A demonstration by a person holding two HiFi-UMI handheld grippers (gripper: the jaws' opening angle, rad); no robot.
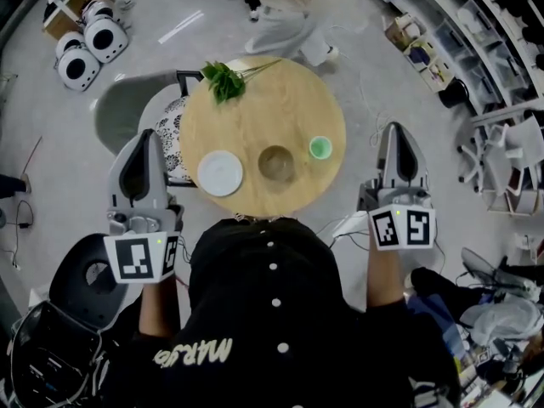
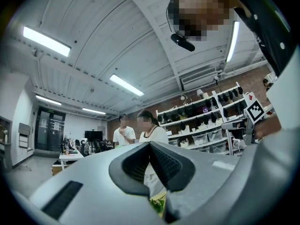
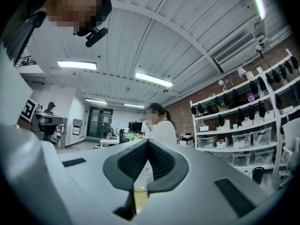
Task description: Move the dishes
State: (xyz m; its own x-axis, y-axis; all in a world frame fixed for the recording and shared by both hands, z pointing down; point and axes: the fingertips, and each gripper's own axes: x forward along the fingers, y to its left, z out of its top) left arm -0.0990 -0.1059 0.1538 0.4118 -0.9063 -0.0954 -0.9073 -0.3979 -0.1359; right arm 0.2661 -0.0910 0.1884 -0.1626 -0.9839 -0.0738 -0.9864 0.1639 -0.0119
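leafy sprig [image 1: 223, 80] on round table [image 1: 280, 109]; white pods [image 1: 105, 37], perhaps speakers, beyond.

The pale wooden table [image 1: 293, 109] bears a white plate [image 1: 220, 172], a tan bowl [image 1: 276, 164], a light green cup [image 1: 320, 148] and a dark green leafy sprig [image 1: 223, 81], and the grey left gripper [image 1: 148, 136] and right gripper [image 1: 398, 131] carry black-and-white square markers.

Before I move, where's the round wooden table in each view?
Head view: the table sits at centre.
Left gripper view: a yellow sliver beneath the jaws.
Right gripper view: a yellow sliver beneath the jaws.
Shared landmark: the person in white standing beyond it.
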